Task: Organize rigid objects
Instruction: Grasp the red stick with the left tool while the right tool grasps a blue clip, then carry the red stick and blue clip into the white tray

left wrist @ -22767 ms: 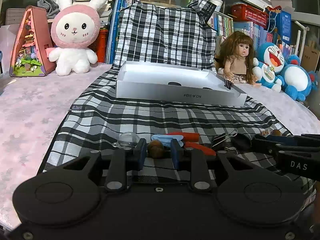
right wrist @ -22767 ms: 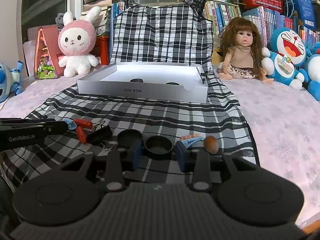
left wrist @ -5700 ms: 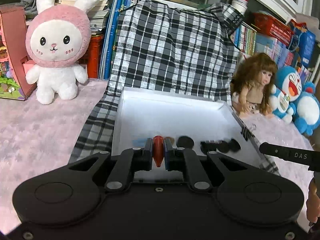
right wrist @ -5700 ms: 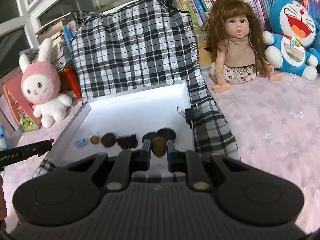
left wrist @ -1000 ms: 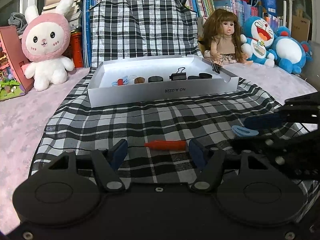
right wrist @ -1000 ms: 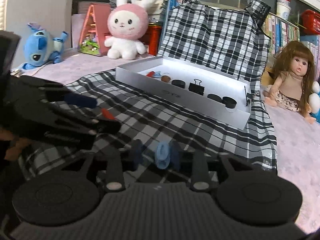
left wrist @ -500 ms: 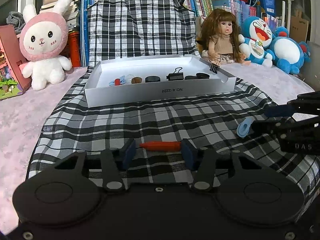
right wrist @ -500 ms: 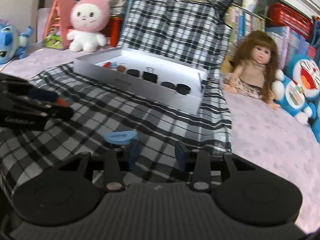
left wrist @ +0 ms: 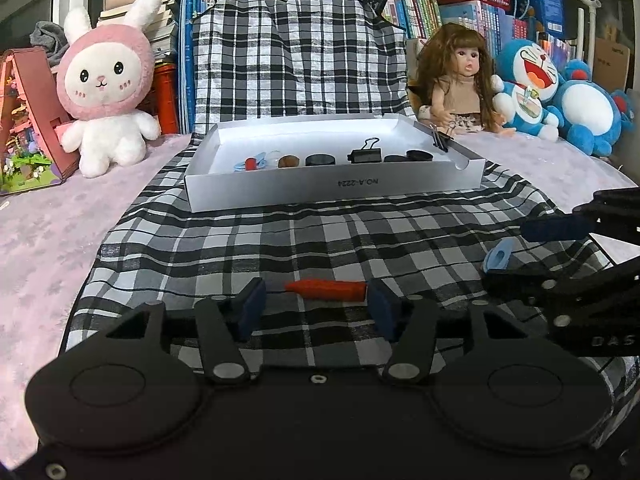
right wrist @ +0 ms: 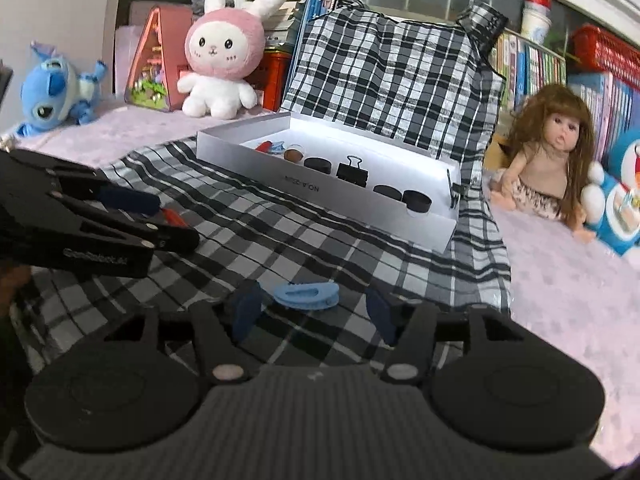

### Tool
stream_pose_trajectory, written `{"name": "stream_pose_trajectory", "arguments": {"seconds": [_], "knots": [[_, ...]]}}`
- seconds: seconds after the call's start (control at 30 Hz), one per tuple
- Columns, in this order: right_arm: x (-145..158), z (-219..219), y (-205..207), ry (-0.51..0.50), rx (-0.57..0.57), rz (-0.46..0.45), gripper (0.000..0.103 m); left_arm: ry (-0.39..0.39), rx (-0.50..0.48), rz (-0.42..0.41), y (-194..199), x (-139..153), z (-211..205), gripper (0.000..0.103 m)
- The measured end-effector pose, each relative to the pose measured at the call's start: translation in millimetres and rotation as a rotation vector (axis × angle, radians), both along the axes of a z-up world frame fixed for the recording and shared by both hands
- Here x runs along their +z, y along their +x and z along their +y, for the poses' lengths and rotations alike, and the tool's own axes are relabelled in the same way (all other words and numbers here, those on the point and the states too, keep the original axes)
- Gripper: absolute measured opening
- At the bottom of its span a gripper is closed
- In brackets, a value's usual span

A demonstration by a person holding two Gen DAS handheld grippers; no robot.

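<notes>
A red tapered piece (left wrist: 326, 289) lies on the checked cloth between the open fingers of my left gripper (left wrist: 316, 309). A blue clip (right wrist: 306, 291) lies on the cloth between the open fingers of my right gripper (right wrist: 314, 310); it also shows in the left wrist view (left wrist: 497, 257). The white box (left wrist: 332, 186) stands farther back and holds a red piece, a blue clip, a brown nut, black round caps and a black binder clip (left wrist: 364, 155). The left gripper shows in the right wrist view (right wrist: 128, 220) at the left.
A pink-hooded bunny plush (left wrist: 106, 92), a doll (left wrist: 456, 80) and blue plush toys (left wrist: 560, 92) stand behind the box. A binder clip (left wrist: 440, 140) is clipped on the box's right wall. Books line the back. Pink cloth lies on both sides of the checked cloth (left wrist: 280, 240).
Both grippers have opened wider. The blue clip, held by the right gripper one second ago, now lies on the cloth. The red piece has stayed on the cloth.
</notes>
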State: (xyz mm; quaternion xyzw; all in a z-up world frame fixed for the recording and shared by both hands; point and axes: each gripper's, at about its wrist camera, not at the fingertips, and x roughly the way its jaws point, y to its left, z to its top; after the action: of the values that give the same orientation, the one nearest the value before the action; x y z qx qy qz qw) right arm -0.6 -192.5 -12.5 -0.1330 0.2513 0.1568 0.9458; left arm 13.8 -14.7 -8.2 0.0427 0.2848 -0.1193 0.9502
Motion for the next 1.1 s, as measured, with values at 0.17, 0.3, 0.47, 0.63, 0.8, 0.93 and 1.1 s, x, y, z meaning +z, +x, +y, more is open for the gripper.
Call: {"name": "stream_pose_trajectory", "arguments": {"seconds": [0.17, 0.3, 0.47, 0.63, 0.8, 0.93, 1.1], "knots": [[-2, 2, 1, 0.017, -0.023, 0.0, 0.072, -0.014, 0.002, -0.005, 0, -1, 2, 0.065], [-4, 5, -2, 0.013, -0.029, -0.011, 0.071, -0.011, -0.032, 0.002, 1, -2, 2, 0.056], [-4, 6, -1, 0.034, -0.027, 0.002, 0.044, -0.013, -0.067, 0.02, 4, 1, 0, 0.043], [-3, 9, -2, 0.053, -0.04, -0.003, 0.043, -0.012, -0.068, 0.023, 3, 3, -3, 0.042], [4, 9, 3, 0.074, -0.083, 0.006, 0.043, -0.011, -0.054, 0.034, 13, 14, -3, 0.042], [17, 0, 15, 0.133, -0.151, 0.027, 0.043, -0.045, -0.027, 0.036, 26, 30, 4, 0.042], [34, -10, 31, 0.173, -0.205, 0.05, 0.043, -0.032, -0.011, 0.034, 42, 46, 6, 0.042]]}}
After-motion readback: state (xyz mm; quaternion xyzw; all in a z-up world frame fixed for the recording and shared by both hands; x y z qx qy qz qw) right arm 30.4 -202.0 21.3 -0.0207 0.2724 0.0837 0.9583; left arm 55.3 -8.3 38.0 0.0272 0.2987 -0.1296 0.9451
